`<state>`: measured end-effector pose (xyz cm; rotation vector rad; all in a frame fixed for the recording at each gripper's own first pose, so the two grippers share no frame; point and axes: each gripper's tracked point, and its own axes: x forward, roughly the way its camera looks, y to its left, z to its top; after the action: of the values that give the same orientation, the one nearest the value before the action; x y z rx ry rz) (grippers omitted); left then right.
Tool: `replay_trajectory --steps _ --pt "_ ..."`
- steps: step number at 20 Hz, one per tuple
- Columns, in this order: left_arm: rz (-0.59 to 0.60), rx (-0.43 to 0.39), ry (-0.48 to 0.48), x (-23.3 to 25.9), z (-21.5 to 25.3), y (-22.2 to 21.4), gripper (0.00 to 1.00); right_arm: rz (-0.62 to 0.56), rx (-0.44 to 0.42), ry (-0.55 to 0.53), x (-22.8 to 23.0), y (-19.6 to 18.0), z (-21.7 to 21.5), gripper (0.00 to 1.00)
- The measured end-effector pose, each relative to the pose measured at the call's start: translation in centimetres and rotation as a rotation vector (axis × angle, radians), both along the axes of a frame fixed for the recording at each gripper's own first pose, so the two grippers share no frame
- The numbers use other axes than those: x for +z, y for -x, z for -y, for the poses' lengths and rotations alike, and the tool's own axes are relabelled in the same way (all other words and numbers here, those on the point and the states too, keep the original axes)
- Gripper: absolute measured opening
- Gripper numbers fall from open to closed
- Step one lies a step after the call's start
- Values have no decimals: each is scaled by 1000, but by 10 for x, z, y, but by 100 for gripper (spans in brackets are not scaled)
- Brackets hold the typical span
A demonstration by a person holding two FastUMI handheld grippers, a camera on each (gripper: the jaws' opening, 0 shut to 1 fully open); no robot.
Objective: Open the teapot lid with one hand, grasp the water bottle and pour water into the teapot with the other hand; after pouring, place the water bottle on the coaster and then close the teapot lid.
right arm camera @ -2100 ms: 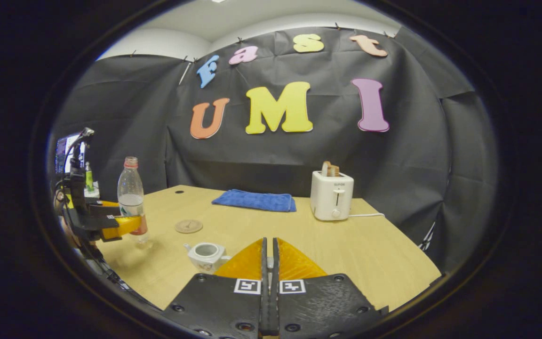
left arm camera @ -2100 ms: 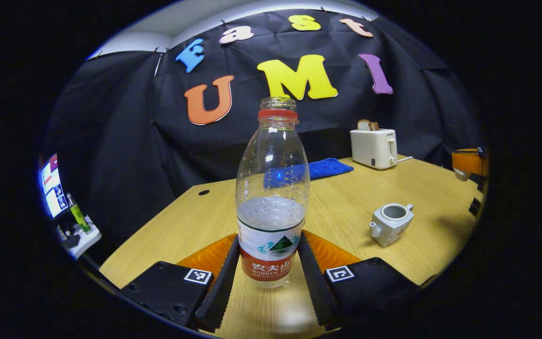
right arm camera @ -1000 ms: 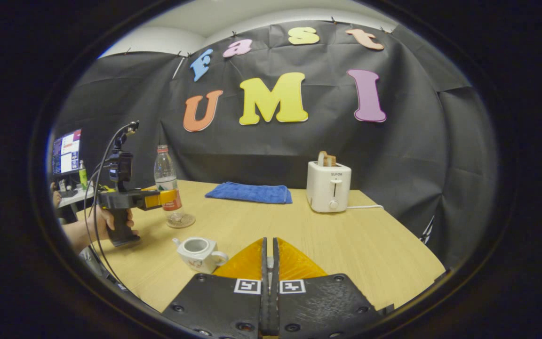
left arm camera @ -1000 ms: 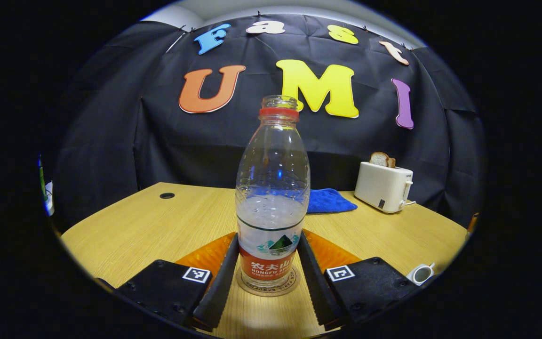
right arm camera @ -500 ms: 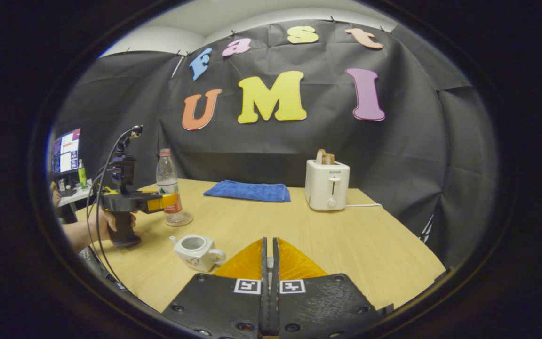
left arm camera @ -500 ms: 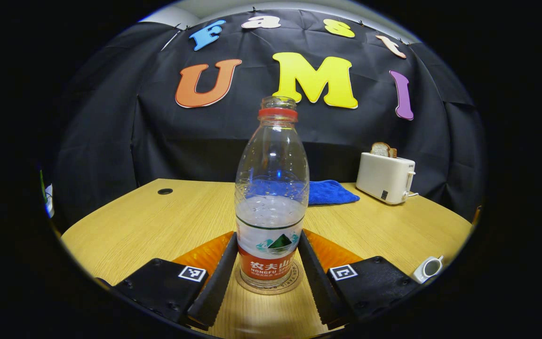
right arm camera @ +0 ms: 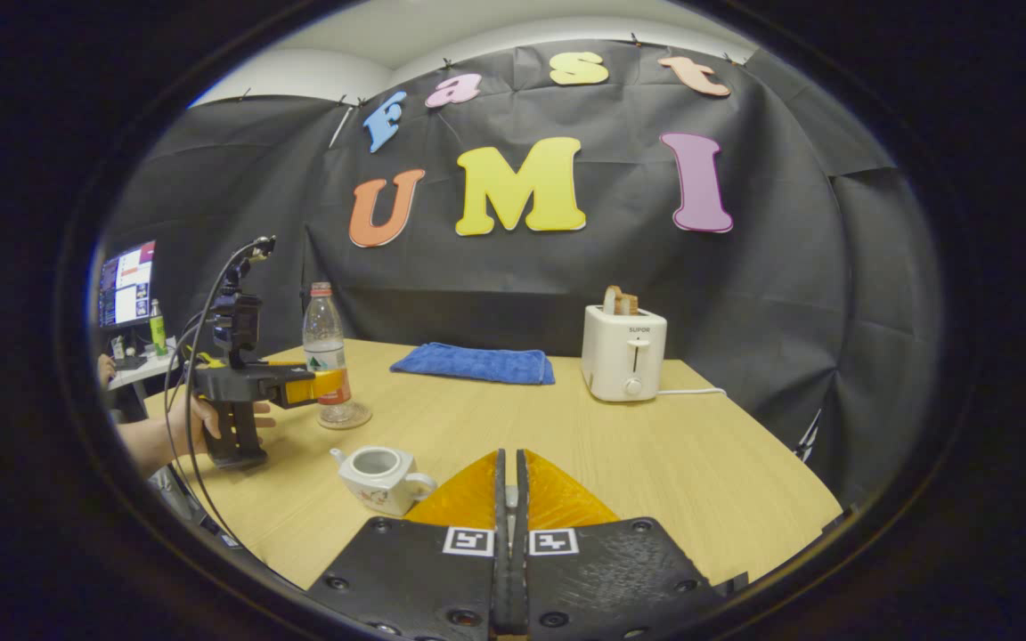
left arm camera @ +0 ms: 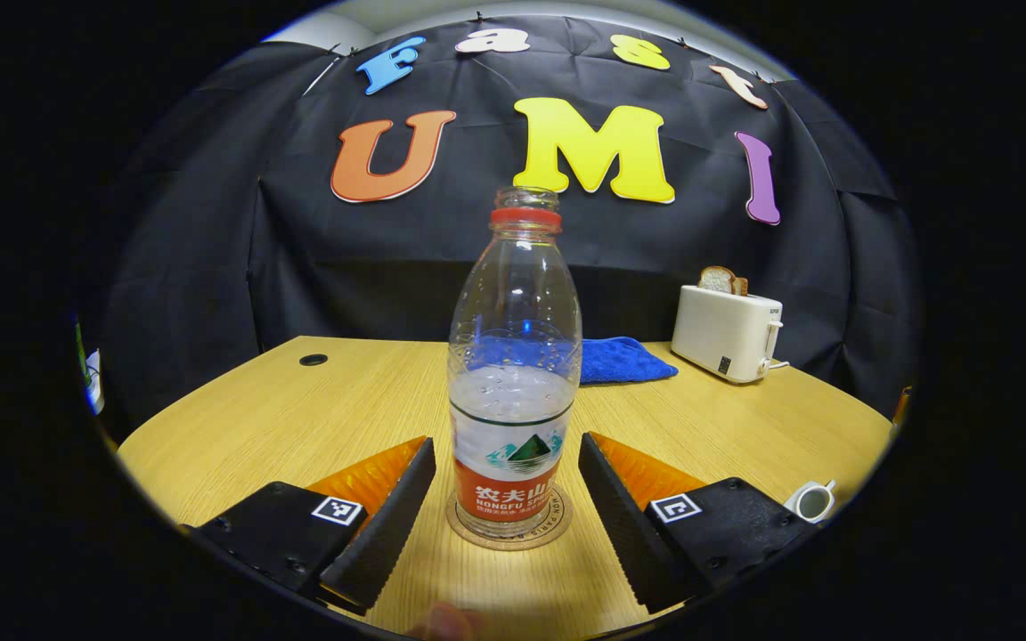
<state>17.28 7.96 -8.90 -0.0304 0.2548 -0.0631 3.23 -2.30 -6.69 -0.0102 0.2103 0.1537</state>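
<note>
The clear water bottle [left arm camera: 513, 374], uncapped and about half full, stands upright on the round coaster [left arm camera: 550, 531]. My left gripper [left arm camera: 506, 443] is open, its fingers on either side of the bottle and clear of it. In the right gripper view that gripper [right arm camera: 321, 385], held by a hand [right arm camera: 183, 427], sits at the bottle [right arm camera: 328, 352] on the coaster [right arm camera: 348, 418]. The white teapot [right arm camera: 379, 479] stands lidless near the table's front; it is at the far right [left arm camera: 809, 500] in the left gripper view. My right gripper [right arm camera: 510, 458] is shut, a pale sliver of the lid between its fingers.
A white toaster [right arm camera: 624, 361] with bread stands at the back right, its cord trailing right. A blue cloth [right arm camera: 475, 363] lies at the back middle. The wooden table [right arm camera: 655, 463] ends at the black wall. A monitor [right arm camera: 126, 283] glows off the table's left.
My left gripper carried the bottle to the coaster, set it down, then opened and let go. The right gripper stayed shut and hardly moved.
</note>
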Motion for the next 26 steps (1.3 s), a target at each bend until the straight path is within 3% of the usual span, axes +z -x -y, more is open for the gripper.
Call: replay_trajectory --steps 5,14,18,26 --pt "-71 50 6 -10 -20 52 100 19 64 -22 9 -7 -33 0" --pt "82 193 -62 45 -74 139 100 36 246 -75 7 -41 -122 0" --pt "101 235 -82 47 -87 161 100 23 267 -48 -10 -55 -137 0" --pt "101 250 -79 37 -88 162 100 -5 250 -46 -31 -64 -135 0"
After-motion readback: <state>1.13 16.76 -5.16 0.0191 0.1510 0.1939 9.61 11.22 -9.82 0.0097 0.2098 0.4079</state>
